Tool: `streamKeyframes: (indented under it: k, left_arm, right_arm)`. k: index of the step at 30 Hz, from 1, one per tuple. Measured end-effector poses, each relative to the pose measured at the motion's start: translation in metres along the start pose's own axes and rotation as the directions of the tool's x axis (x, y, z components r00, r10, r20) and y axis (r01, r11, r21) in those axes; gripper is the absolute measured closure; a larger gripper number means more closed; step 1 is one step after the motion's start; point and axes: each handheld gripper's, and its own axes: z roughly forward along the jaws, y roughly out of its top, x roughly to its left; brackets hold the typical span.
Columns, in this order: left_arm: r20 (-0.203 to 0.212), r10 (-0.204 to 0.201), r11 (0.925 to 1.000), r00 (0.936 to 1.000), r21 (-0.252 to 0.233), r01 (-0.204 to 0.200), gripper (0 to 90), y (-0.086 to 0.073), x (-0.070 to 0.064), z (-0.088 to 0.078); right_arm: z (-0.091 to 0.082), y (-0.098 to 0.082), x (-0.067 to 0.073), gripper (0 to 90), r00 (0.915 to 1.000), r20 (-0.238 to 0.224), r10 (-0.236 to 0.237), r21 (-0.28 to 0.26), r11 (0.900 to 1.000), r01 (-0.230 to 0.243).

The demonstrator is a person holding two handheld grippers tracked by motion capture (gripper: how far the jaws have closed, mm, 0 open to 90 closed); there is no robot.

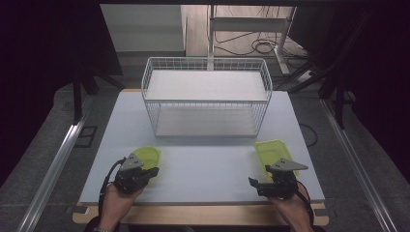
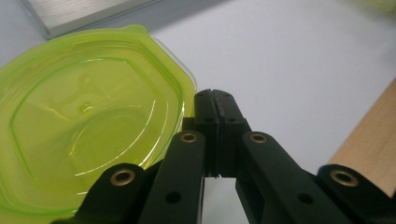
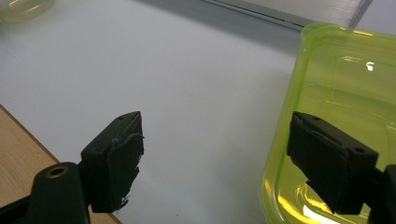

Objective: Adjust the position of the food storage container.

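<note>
High view: we see both lids on the worktop [image 1: 203,169], wire rack [image 1: 207,96] bare.
Left gripper [image 2: 214,95]: closed, empty, beside round lid [image 2: 88,116].
Right gripper [image 3: 224,154]: wide, straddling rectangular lid [image 3: 341,93] rim.
Left to do: we judge nothing lifted yet.

High view is dim and murky, black at both sides, with the table [image 1: 203,164] lit softly from above (faint shadow under the wire rack [image 1: 207,96]). Gripper views are brighter; white glare streaks the green containers [image 3: 341,116], far edges blurry.

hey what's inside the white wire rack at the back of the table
The white wire rack has two flat white shelves, upper and lower, and both look bare. The back of the lower shelf sits under the upper shelf, so that part is hidden.
</note>
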Motion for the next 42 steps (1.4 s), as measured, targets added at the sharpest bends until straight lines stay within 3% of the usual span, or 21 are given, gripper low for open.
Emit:
streamKeyframes:
  k: [6, 9, 13, 18, 21, 23, 24, 25, 27, 29, 31, 35, 36, 39, 42]
  left_arm:
    - [-0.045, -0.021, 0.9998, 0.9988, -0.004, 0.021, 89.9, 0.000, 0.015, -0.001]
    - [-0.048, -0.023, 0.9997, 0.9986, -0.005, 0.023, 89.9, -0.001, 0.016, -0.001]
    - [-0.030, -0.008, 0.9998, 0.9995, -0.019, 0.008, 89.8, 0.002, 0.006, -0.001]
    - [0.017, 0.041, 0.9990, 0.9990, -0.018, -0.041, 84.9, 0.003, -0.015, 0.005]
    - [0.025, 0.077, 0.9970, 0.9967, -0.010, -0.077, 74.5, 0.002, -0.025, 0.009]
    - [0.026, 0.086, 0.9962, 0.9960, -0.016, -0.085, 59.3, 0.001, -0.030, 0.012]
    - [0.028, 0.089, 0.9959, 0.9956, -0.015, -0.089, 59.3, 0.001, -0.031, 0.013]
    - [0.028, 0.093, 0.9956, 0.9952, -0.014, -0.093, 50.1, 0.000, -0.033, 0.014]
    - [0.034, 0.092, 0.9958, 0.9952, -0.007, -0.092, 46.2, -0.001, -0.035, 0.016]
    - [0.046, 0.085, 0.9964, 0.9953, -0.005, -0.085, 36.8, -0.003, -0.036, 0.018]
    - [0.050, 0.090, 0.9959, 0.9947, -0.005, -0.090, 33.9, -0.004, -0.038, 0.020]
    - [0.050, 0.102, 0.9946, 0.9935, 0.013, -0.103, 24.8, -0.007, -0.041, 0.025]
    - [0.049, 0.105, 0.9942, 0.9933, 0.017, -0.106, 19.8, -0.007, -0.042, 0.026]
    - [0.049, 0.111, 0.9935, 0.9926, 0.021, -0.112, 18.1, -0.007, -0.044, 0.028]
    - [0.057, 0.116, 0.9929, 0.9916, 0.019, -0.117, 14.3, -0.007, -0.045, 0.029]
  right_arm:
    - [0.000, 0.000, -0.001, 19.5, 1.0000, -0.003, 0.006, 0.002, 1.000, -0.006]
    - [0.001, 0.000, -0.001, 19.5, 1.0000, -0.004, 0.009, 0.005, 1.000, -0.009]
    - [0.001, 0.000, -0.002, 20.4, 0.9999, -0.005, 0.013, 0.004, 1.000, -0.013]
    - [-0.002, 0.001, -0.005, 24.8, 0.9999, -0.005, 0.013, -0.007, 1.000, -0.013]
    - [-0.006, 0.002, -0.007, 28.7, 0.9991, -0.026, 0.034, -0.021, 0.999, -0.035]
    - [-0.008, 0.004, -0.008, 34.5, 0.9994, -0.023, 0.028, -0.026, 0.999, -0.028]
    - [-0.008, 0.004, -0.008, 34.5, 0.9994, -0.023, 0.028, -0.026, 0.999, -0.028]
    - [-0.010, 0.004, -0.011, 39.1, 0.9996, -0.012, 0.027, -0.027, 0.999, -0.027]
    - [-0.011, 0.005, -0.012, 40.8, 0.9995, -0.007, 0.030, -0.027, 0.999, -0.030]
    - [-0.015, 0.006, -0.020, 49.7, 0.9992, 0.035, 0.022, -0.027, 0.999, -0.021]
    - [-0.017, 0.007, -0.023, 52.4, 0.9982, 0.055, 0.023, -0.029, 0.999, -0.021]
    - [-0.021, 0.009, -0.037, 67.3, 0.9933, 0.111, 0.032, -0.023, 0.999, -0.030]
    - [-0.022, 0.010, -0.044, 76.1, 0.9906, 0.132, 0.036, -0.019, 0.999, -0.034]
    - [-0.023, 0.011, -0.052, 82.3, 0.9870, 0.156, 0.039, -0.011, 0.999, -0.038]
    - [-0.024, 0.013, -0.064, 88.4, 0.9776, 0.204, 0.052, -0.014, 0.999, -0.050]
